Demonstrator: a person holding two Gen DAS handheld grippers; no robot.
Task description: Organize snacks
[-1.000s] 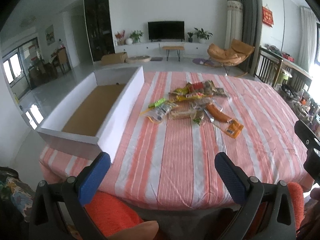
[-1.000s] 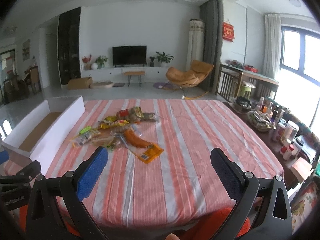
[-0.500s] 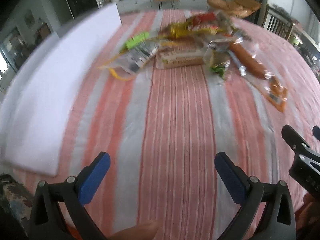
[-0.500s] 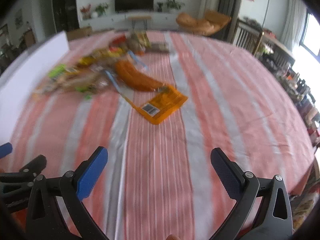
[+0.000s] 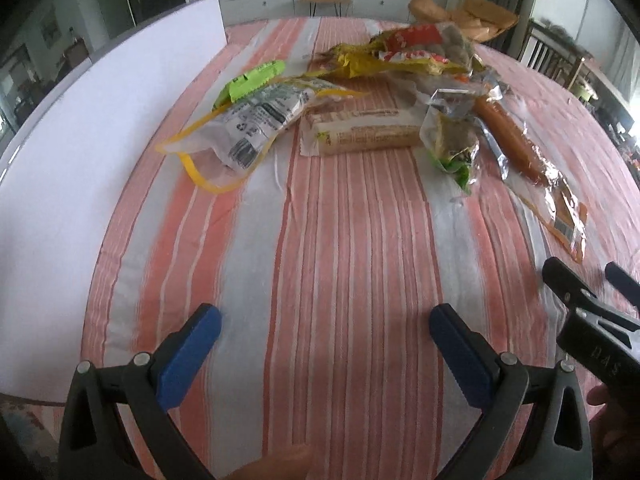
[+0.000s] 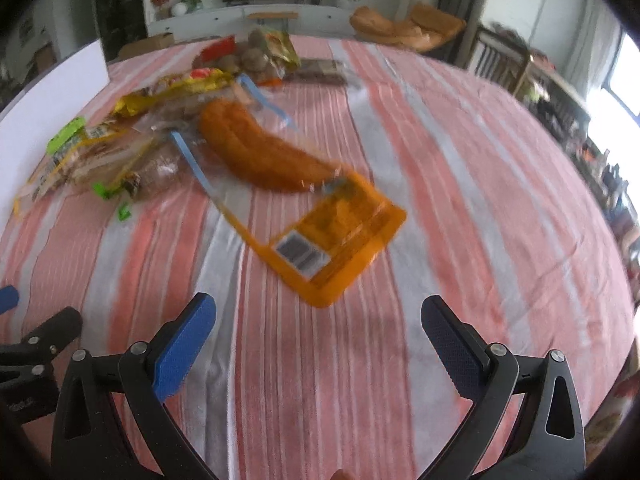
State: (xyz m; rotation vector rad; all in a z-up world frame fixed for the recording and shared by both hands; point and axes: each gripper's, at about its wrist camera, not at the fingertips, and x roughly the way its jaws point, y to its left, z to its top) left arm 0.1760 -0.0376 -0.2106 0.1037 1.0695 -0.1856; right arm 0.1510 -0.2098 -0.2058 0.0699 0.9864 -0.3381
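Left tool (image 5: 324,322) spread wide, empty, over striped counter (image 5: 344,240). Right tool (image 6: 318,314) likewise wide, nothing held. Snack pile at 12 o'clock: clear yellow-edged pouch (image 5: 248,124) at 11, beige cracker pack (image 5: 364,132) beside it, green packet (image 5: 250,80) behind. Orange sausage pack (image 6: 288,184) lies just ahead of right tool, at 12. White box wall (image 5: 72,152) at 9 to 10 o'clock.
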